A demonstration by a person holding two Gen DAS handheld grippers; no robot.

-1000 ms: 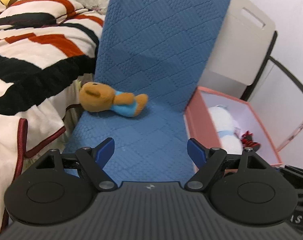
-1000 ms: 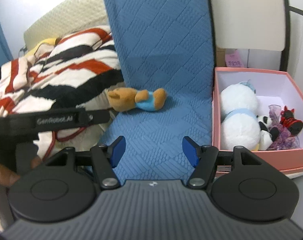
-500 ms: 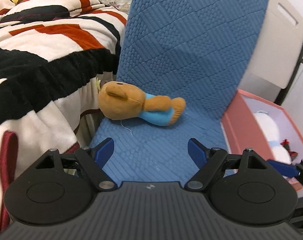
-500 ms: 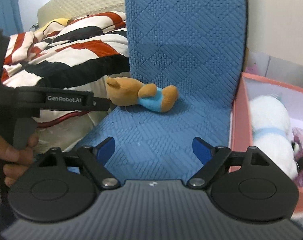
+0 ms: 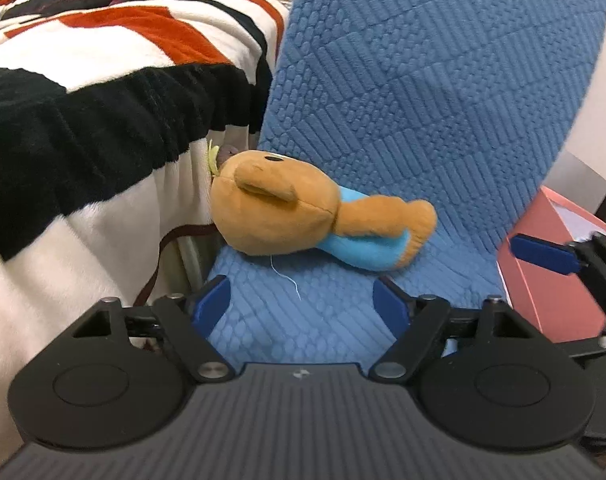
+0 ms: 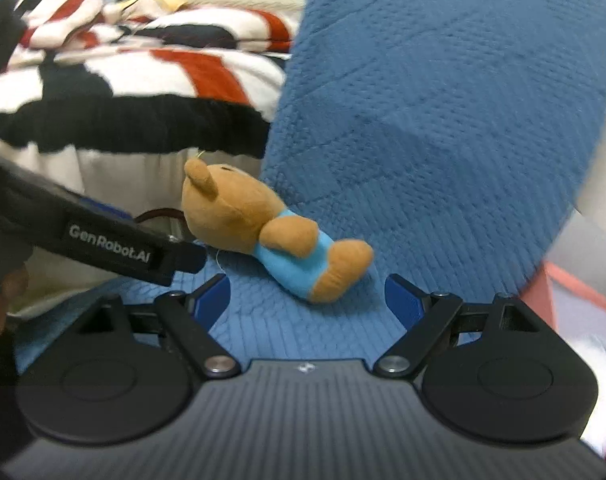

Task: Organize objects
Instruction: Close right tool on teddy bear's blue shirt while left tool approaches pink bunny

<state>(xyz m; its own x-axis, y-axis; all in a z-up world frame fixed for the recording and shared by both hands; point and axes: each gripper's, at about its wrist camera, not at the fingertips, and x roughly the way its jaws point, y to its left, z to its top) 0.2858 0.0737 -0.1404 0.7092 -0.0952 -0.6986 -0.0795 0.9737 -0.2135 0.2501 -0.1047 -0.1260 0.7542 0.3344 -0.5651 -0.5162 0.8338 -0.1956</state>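
Observation:
A brown plush bear in a light blue shirt (image 5: 303, 216) lies on its side on the blue quilted chair seat (image 5: 327, 320), head to the left. It also shows in the right wrist view (image 6: 263, 232). My left gripper (image 5: 303, 304) is open and empty, its fingertips just short of the bear. My right gripper (image 6: 307, 296) is open and empty, close in front of the bear's legs. The left gripper's body (image 6: 103, 240) crosses the right view at the left. A blue fingertip (image 5: 543, 254) of the right gripper shows at the right of the left view.
A striped red, black and white blanket (image 5: 103, 92) hangs over the bed at the left, against the chair. The blue chair back (image 5: 423, 80) rises behind the bear. A pink box (image 5: 543, 280) stands right of the chair, also showing in the right wrist view (image 6: 551, 300).
Both grippers have moved forward and left toward the bear, which now looks much larger. The pink box with its white plush has slid toward the right edge of both views.

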